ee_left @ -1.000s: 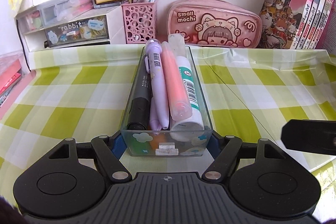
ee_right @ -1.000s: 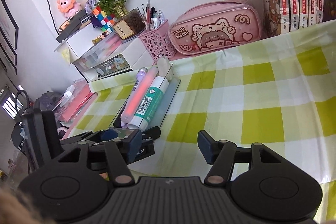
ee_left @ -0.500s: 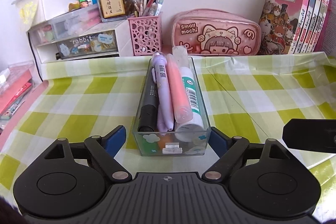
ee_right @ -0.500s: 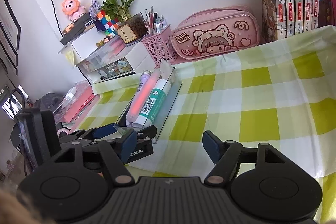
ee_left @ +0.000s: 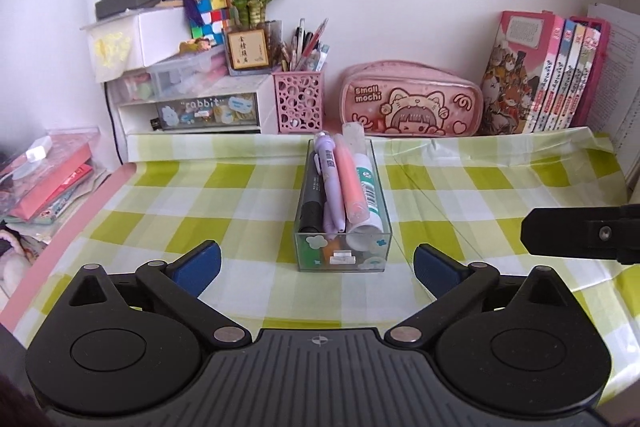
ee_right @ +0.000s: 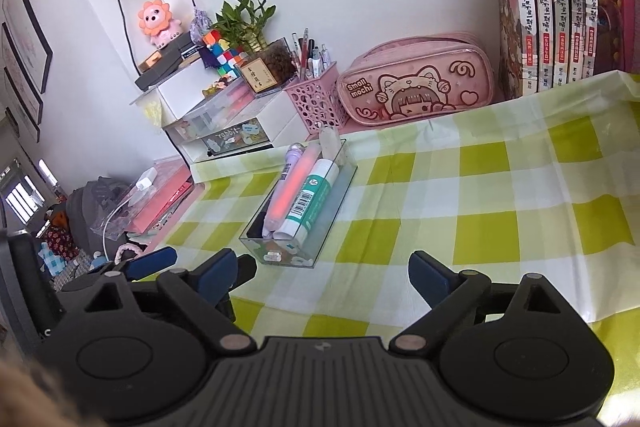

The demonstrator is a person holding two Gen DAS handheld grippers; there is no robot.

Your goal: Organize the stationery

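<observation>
Change: left tongs (ee_left: 317, 263) have released the clear organizer box (ee_left: 342, 259) and backed away from it; their blue pads now sit apart from its near end.
Left tongs: spread wide, holding nothing, box centred ahead of the gap.
Right tongs (ee_right: 318, 273): spread wide, holding nothing, above the checked tablecloth (ee_right: 500, 195).
Organizer box: on the tabletop, long axis running toward the pink pencil case (ee_left: 410, 105).
Contents: black marker (ee_left: 310, 201), purple pen (ee_left: 332, 187), pink highlighter (ee_left: 350, 183) and white glue stick (ee_left: 366, 199), lying side by side.
Back row: pink pen holder (ee_left: 298, 103), drawer unit (ee_left: 192, 107), books (ee_left: 548, 71).
</observation>
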